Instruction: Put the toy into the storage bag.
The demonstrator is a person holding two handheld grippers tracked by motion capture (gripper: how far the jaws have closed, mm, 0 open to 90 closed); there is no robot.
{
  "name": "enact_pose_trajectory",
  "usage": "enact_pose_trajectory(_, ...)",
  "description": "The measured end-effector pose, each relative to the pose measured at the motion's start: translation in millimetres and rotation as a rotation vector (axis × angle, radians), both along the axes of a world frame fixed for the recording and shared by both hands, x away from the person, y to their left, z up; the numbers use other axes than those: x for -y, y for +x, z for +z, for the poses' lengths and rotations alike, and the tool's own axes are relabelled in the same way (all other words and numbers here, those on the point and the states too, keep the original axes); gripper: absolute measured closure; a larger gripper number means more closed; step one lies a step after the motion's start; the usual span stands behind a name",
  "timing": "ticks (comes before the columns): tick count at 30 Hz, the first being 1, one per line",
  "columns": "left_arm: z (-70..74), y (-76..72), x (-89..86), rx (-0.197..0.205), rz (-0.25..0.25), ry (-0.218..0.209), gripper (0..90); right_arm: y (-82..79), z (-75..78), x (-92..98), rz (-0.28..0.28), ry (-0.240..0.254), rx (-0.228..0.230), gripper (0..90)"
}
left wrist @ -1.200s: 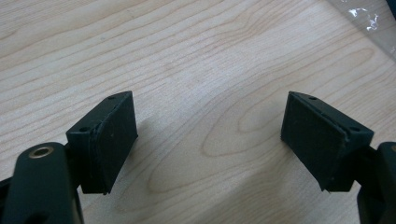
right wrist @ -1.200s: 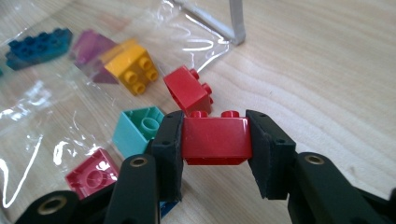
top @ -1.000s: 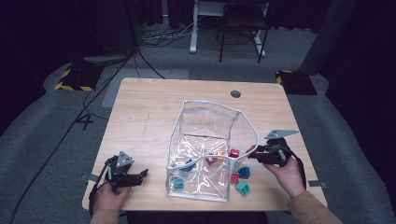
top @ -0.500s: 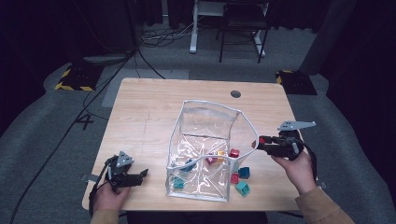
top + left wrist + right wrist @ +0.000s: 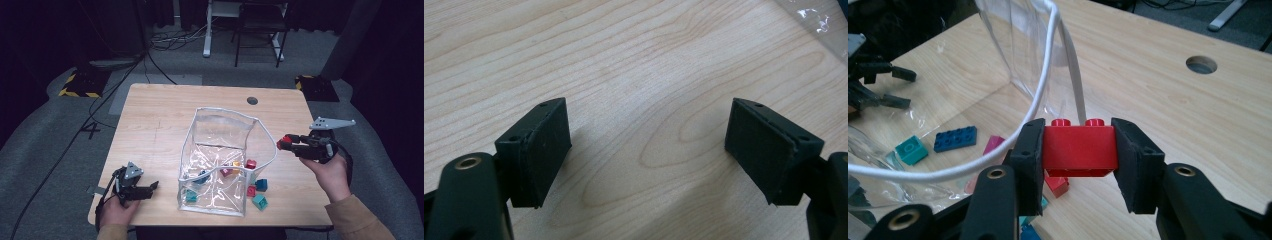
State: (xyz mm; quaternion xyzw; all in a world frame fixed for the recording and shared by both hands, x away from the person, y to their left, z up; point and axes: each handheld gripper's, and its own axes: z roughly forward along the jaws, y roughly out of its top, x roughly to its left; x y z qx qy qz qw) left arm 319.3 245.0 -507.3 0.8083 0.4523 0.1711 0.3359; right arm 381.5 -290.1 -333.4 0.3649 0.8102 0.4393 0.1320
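Right gripper point(image 5: 286, 143) is held up off the table at the right side, just beside the right wall of the clear plastic bag point(image 5: 220, 165); its jaws are clamped on a red building brick point(image 5: 1079, 149), one pad on each short end, studs facing up. In the high view the brick point(image 5: 285, 142) sits at the gripper's tip, close to the bag's white rim cord point(image 5: 1013, 145) and above tabletop level. The right hand point(image 5: 327, 170) comes in from the near right, sleeve tan. Left gripper point(image 5: 150, 186) rests low at the near left corner of the wooden table point(image 5: 165, 120), well apart from the bag; in the left gripper view its jaws stand wide apart with bare wood grain between them, nothing held, and a corner of clear plastic at the far right edge. The bag stands open-topped in the middle of the table, toward the near edge. Inside it lie several bricks: a teal one point(image 5: 190, 196), a blue one point(image 5: 202, 176), a magenta one point(image 5: 226, 171) and an orange one, small and hard to make out. Outside, near its right near corner, lie a red brick point(image 5: 251, 190), a blue brick point(image 5: 261, 184) and a teal brick point(image 5: 259, 201); another red one point(image 5: 250, 164) sits at the bag's right wall, inside or outside I cannot tell. A round cable hole point(image 5: 252, 100) marks the far right of the table.
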Motion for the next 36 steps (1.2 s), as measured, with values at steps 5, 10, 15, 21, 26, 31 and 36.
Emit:
enact_pose_trajectory(5,0.0,0.0,0.0,0.0,0.0,0.0,18.7,-0.2,12.7,2.5,0.002,0.029,0.019,59.0)
enact_pose_trajectory(10,0.1,0.0,-0.1,-0.002,0.0,0.0,18.7,-1.1,22.8,0.8,0.007,0.037,0.043,59.0)
enact_pose_trajectory(15,0.1,0.1,0.0,-0.003,0.005,0.0,18.6,-1.9,34.4,-0.6,0.014,0.065,0.069,59.0)
enact_pose_trajectory(21,0.1,0.1,0.0,-0.003,0.004,0.001,18.6,-2.7,47.0,-5.5,0.033,0.082,0.097,59.0)
enact_pose_trajectory(26,0.1,0.1,0.0,-0.003,0.005,0.0,18.6,-3.8,52.5,-11.9,0.053,0.088,0.11,59.0)
enact_pose_trajectory(31,0.1,0.1,0.1,-0.002,0.005,0.0,18.6,-4.5,55.9,-15.3,0.061,0.115,0.12,59.0)
enact_pose_trajectory(36,0.1,0.1,0.1,-0.002,0.005,0.0,18.6,-2.4,63.5,-27.2,0.091,0.124,0.116,59.0)
